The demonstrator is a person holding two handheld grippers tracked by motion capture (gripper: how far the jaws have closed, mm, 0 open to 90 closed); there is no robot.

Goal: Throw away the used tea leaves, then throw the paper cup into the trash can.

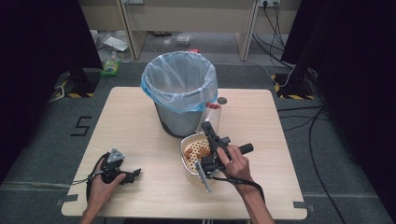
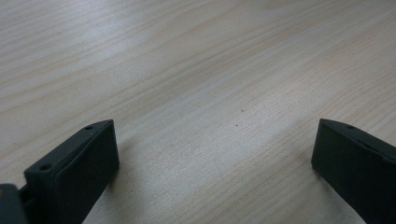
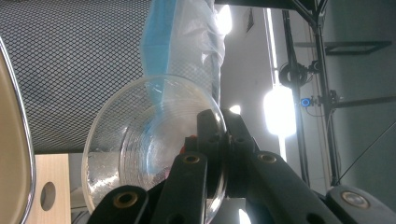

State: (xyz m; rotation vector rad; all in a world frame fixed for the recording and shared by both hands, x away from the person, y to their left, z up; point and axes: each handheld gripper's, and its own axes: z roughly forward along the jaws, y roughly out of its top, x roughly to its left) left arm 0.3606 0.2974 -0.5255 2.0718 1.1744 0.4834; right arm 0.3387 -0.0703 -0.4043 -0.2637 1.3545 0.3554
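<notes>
1. Right tongs (image 1: 211, 127) pinch the rim of a clear plastic cup (image 1: 213, 115); the right gripper view shows the jaws pressed on the cup wall (image 3: 140, 154), one inside and one outside the rim.
2. Cup is tipped on its side in that view, mouth facing the camera, just beside the mesh bin (image 3: 84, 70).
3. In the high view the cup sits at the right near side of the bin (image 1: 180, 88), which has a blue-edged bag liner and stands mid-table, toward the far side.
4. White bowl (image 1: 186, 142) with orange-brown food pieces (image 1: 196, 151) lies on the table (image 1: 140, 130) just near of the bin, under the right hand (image 1: 236, 163).
5. Left tongs (image 1: 135, 173) rest low at the near left of the table, well apart from the bowl; jaws spread, nothing between them, bare wood (image 2: 210, 93) in the left gripper view.
6. Left hand (image 1: 103, 182) grips its tool at the near table edge.
</notes>
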